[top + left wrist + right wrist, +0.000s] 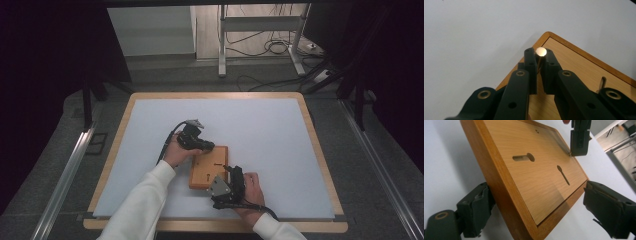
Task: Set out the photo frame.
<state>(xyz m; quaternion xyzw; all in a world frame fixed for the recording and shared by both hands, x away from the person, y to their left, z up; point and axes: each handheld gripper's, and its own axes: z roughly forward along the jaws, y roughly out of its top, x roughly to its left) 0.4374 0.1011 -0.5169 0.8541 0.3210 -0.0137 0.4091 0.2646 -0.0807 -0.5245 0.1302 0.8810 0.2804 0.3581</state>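
A wooden board (206,170) with a raised rim and two keyhole-shaped slots (524,157) lies on the white table mat. My left gripper (209,146) hovers over the board's far left corner. Its jaws (539,60) are shut on a thin metal pin with a flat round head (541,51). In the right gripper view that same gripper (579,140) holds the pin's tip against the board's far edge. My right gripper (229,173) is at the board's near right corner. Its jaws stand wide, one on either side of that corner (534,230), and I see no firm squeeze.
A white mat (260,130) covers the wood-rimmed table (320,165). A small metal piece (602,82) stands up from the board. Beyond the table are a metal frame leg (221,45), floor cables and dark curtains.
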